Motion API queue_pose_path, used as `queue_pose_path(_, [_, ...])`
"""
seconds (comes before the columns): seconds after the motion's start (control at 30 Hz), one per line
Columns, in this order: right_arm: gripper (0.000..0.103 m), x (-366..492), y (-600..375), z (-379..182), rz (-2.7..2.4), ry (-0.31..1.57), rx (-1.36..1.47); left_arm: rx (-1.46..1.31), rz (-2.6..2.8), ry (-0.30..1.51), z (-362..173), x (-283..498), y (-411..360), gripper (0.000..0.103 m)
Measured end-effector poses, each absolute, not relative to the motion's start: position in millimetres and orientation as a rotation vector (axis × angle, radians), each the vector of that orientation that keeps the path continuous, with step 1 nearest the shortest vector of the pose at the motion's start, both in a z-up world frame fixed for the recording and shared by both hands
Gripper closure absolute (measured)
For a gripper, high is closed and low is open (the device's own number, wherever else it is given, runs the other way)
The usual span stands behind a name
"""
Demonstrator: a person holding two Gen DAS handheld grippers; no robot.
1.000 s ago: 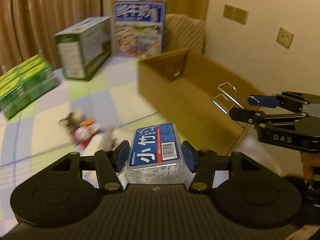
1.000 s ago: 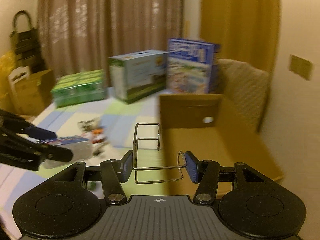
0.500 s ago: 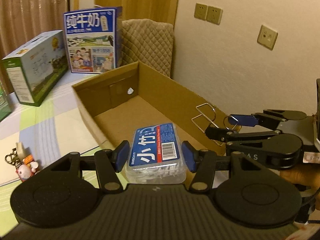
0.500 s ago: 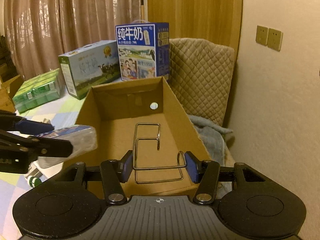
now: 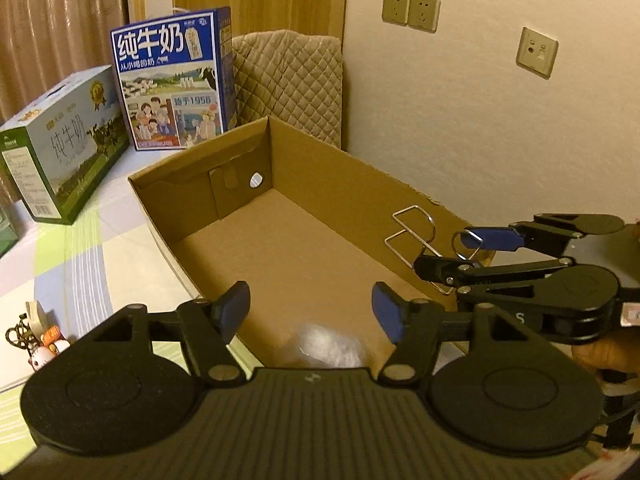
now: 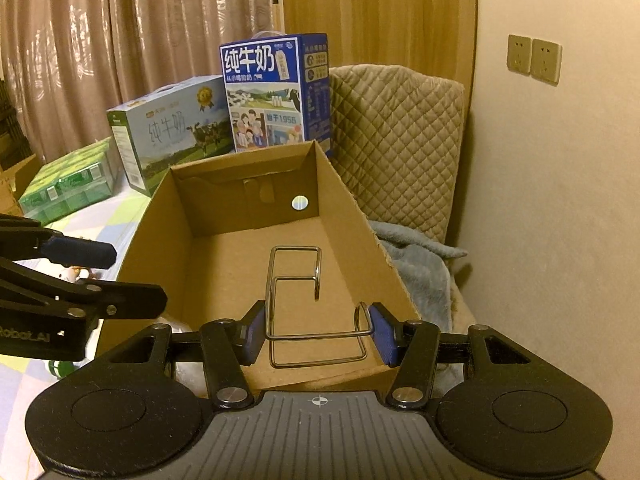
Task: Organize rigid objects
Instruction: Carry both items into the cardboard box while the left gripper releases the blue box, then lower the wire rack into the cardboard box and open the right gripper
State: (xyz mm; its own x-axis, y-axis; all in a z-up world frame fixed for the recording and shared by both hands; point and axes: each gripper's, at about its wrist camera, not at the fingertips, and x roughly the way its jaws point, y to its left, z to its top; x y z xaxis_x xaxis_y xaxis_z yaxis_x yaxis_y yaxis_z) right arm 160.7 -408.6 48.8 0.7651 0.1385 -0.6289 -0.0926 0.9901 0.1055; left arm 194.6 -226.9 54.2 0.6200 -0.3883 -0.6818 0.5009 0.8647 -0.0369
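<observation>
An open cardboard box (image 5: 320,184) (image 6: 348,208) lies on the bed. My left gripper (image 5: 310,312) hangs over its near end with its jaws opening and nothing between the pads. The clear plastic box of small items (image 5: 326,346) shows as a blurred shape below the jaws, inside the cardboard box. My right gripper (image 6: 316,332) is shut on a bent wire rack (image 6: 296,280) (image 5: 416,232), which it holds over the box's right side. From the right wrist view, the left gripper (image 6: 116,276) appears at the left edge.
Two milk cartons, blue (image 5: 176,80) and green-white (image 5: 60,140), stand behind the box. A green pack (image 6: 68,184) lies further left. A quilted cushion (image 6: 396,140) leans on the wall with a grey blanket (image 6: 420,260) beside the box. Small keychain toys (image 5: 40,344) lie on the sheet.
Both grippers swung over the cardboard box. The left gripper's jaws spread and the plastic box dropped out of them into the cardboard box. The right gripper kept the wire rack.
</observation>
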Motion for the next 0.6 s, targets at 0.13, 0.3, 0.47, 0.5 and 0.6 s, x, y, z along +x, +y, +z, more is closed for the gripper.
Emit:
queue_pose_path(0.13, [0.052, 160.5, -407.5, 49.3, 0.129, 0.691, 0.070, 0.153, -0.484, 0.730, 59.9, 190.2, -218.2, 0.040])
queue_pose_path(0.3, [0.052, 161.8, -404.5, 49.2, 0.137, 0.694, 0.074, 0.126, -0.448, 0.724, 65.3, 186.0, -205.4, 0.040])
queue_pose_path(0.47, [0.052, 164.6, -398.6, 47.6, 0.142, 0.700, 0.062, 0.108, -0.429, 0.723, 67.9, 182.3, -192.9, 0.040])
queue_pose_path(0.5, [0.052, 164.9, -397.6, 47.1, 0.143, 0.701, 0.061, 0.104, -0.427, 0.720, 68.4, 181.0, -190.8, 0.040])
queue_pose_path(0.6, [0.052, 165.5, -394.4, 44.6, 0.148, 0.707, 0.057, 0.093, -0.416, 0.716, 70.1, 179.0, -184.1, 0.040])
